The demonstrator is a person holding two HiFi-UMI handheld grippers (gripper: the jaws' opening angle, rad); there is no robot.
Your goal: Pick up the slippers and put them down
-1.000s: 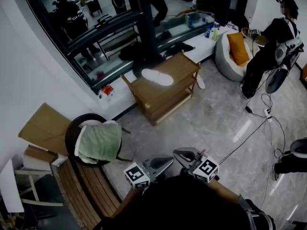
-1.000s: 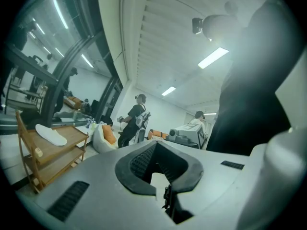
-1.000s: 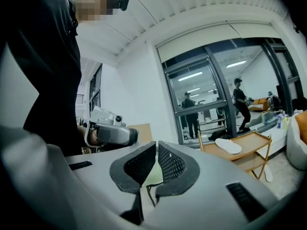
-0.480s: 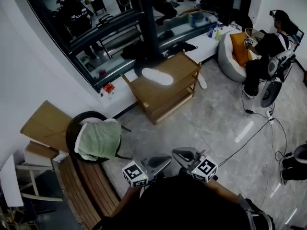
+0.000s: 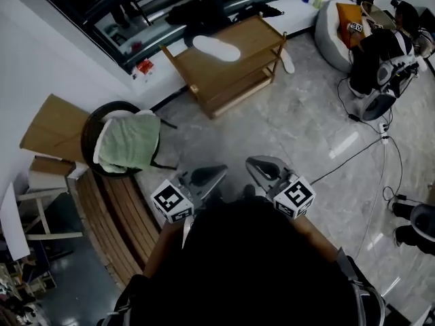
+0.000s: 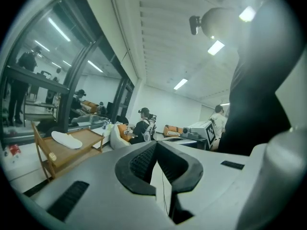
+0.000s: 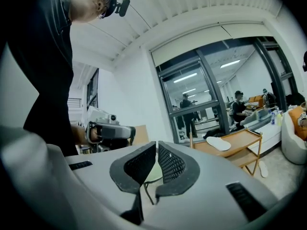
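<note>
A white slipper [image 5: 216, 48] lies on top of a low wooden shelf [image 5: 255, 38] far ahead; it also shows in the left gripper view [image 6: 67, 139] and the right gripper view [image 7: 218, 143]. A second white slipper [image 5: 287, 61] lies on the floor by the shelf's right end, and the right gripper view shows this floor slipper [image 7: 263, 168] too. My left gripper [image 5: 219, 172] and right gripper [image 5: 251, 162] are held close to the body, side by side, far from both slippers. Both have their jaws shut with nothing between them.
A round black chair with a green towel [image 5: 128, 140] stands to the left, beside a slatted wooden bench [image 5: 112, 212] and cardboard [image 5: 47, 131]. A beanbag with an orange cushion [image 5: 343, 15], a seated person [image 5: 377, 56] and floor cables [image 5: 370, 148] lie to the right.
The shelf and slippers have slid up in the head view. The two grippers now sit a little further apart, the right one shifted slightly right. Both stay shut.
</note>
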